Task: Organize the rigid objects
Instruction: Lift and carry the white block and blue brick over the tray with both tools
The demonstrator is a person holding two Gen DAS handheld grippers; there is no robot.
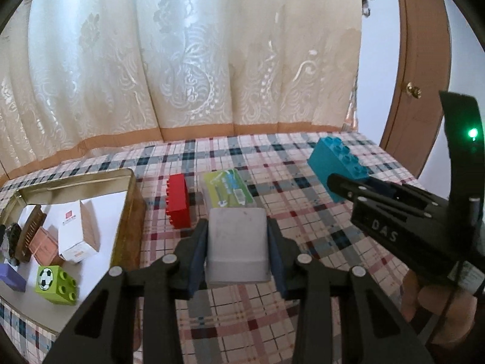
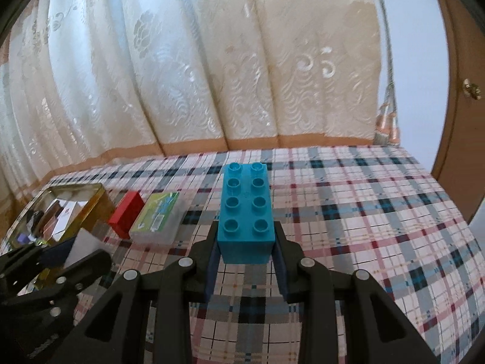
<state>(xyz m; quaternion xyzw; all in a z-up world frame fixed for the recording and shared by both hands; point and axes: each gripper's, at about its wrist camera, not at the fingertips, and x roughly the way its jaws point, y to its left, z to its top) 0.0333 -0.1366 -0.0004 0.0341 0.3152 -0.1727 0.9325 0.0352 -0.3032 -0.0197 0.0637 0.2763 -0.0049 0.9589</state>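
- rigid objects lie spread over a table under a plaid cloth [image 2: 363, 212] checked in pink, grey and dark blue, with a cream patterned curtain [image 2: 212, 75] hanging behind it.
- pale grey block [image 1: 238, 242], smooth, matte and box-shaped with rounded edges, sits clamped between the blue pads of the left gripper [image 1: 238, 251], held above the cloth.
- turquoise plastic building brick [image 2: 246, 212], glossy, with eight round studs on top in two rows, is pinched at its near end by the right gripper [image 2: 247, 261], whose tongs are closed narrow on it; the brick points away from the camera over the cloth.
- red plastic studded brick [image 1: 178, 201] lies on its side on the cloth, studs facing left, just beyond the grey block.
- flat clear plastic case with a green printed label [image 1: 229, 191] lies just beside the red brick on its right.
- gold-coloured metal tin [image 1: 128, 212], rectangular with shiny walls, stands open at the left edge of the table, near the red brick.
- inside the tin: a lime green studded cube with a football picture [image 1: 56, 283], a white carton [image 1: 79, 233], a pink box [image 1: 47, 245], a brown ridged piece [image 1: 30, 233] and a purple block [image 1: 10, 280], packed close together.
- a bare hand [image 1: 439, 309] grips the right gripper's handle at the lower right of the left wrist view.
- a brown wooden door with a brass knob [image 2: 471, 89] stands at the far right.
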